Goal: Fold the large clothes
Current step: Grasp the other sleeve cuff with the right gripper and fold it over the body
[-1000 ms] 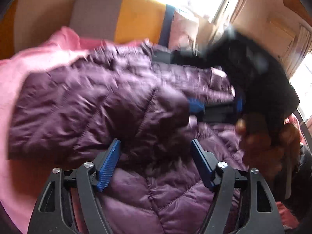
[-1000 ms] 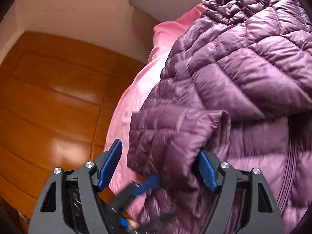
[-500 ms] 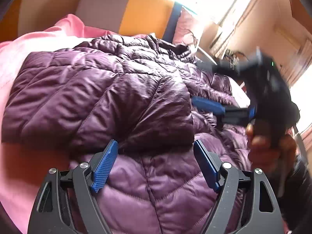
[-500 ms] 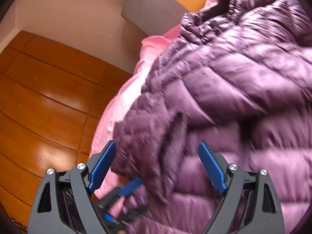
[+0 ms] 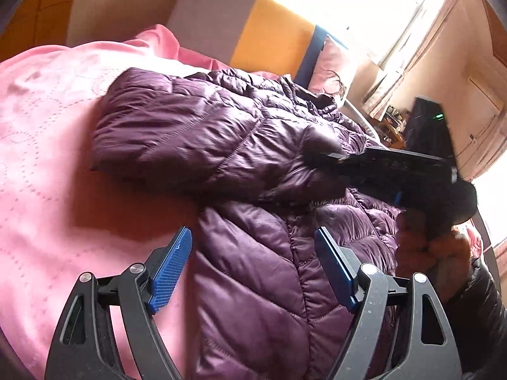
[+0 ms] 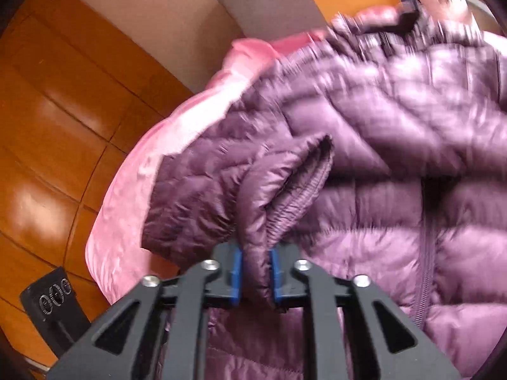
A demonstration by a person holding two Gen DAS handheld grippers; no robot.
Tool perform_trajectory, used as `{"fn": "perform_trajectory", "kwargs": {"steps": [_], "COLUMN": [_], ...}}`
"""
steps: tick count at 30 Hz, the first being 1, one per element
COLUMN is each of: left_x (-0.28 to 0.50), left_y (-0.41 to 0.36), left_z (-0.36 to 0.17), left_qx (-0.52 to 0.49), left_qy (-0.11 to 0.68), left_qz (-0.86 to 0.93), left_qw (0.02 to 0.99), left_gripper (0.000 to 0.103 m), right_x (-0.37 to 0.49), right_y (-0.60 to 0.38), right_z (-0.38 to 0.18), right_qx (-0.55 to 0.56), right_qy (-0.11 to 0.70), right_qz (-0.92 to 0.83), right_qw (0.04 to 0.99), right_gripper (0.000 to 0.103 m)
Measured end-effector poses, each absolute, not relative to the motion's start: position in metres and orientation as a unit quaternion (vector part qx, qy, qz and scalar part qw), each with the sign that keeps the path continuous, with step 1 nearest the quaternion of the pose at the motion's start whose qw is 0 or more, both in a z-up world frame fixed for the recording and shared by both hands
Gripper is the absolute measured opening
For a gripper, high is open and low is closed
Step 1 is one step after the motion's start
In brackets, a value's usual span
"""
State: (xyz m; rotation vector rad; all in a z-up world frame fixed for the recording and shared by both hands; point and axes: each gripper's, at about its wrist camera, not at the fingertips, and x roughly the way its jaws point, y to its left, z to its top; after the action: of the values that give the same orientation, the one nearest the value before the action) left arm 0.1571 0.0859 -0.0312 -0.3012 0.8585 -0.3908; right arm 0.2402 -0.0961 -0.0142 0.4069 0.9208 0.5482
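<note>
Pinching the purple jacket's [image 6: 396, 145] cuff, right gripper [image 6: 256, 272] clamps; left gripper [image 5: 253, 272] gapes.

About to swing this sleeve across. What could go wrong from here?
1. The right claw pinches only a thin fold of the cuff; the slick fabric could slip out mid-fold.
2. The jacket lies near the edge of the pink blanket, above the floor; a hard pull may drag it off.
3. The left claw is open, holding nothing, so the body may shift.
</note>
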Motion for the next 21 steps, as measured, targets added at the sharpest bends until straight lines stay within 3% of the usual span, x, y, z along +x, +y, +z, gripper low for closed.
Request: {"fn": "perform_trajectory", "kwargs": {"steps": [9, 21], "left_x": [0.172, 0.204], "left_y": [0.08, 0.031], "left_z": [-0.014, -0.012], "left_qx": [-0.145, -0.103], "left_qy": [0.396, 0.404], "left_qz": [-0.185, -0.225], "left_qw": [0.888, 0.881], "left_gripper": [0.079, 0.079], "right_x": [0.244, 0.269], "right_y": [-0.149, -0.255], "right_z": [0.066, 0.062], "right_qx": [0.179, 0.23], "right_qy": [0.347, 0.328], "right_qz": [0.24, 0.123], "right_qw": [0.889, 0.908], "right_gripper": [0.01, 0.009]}}
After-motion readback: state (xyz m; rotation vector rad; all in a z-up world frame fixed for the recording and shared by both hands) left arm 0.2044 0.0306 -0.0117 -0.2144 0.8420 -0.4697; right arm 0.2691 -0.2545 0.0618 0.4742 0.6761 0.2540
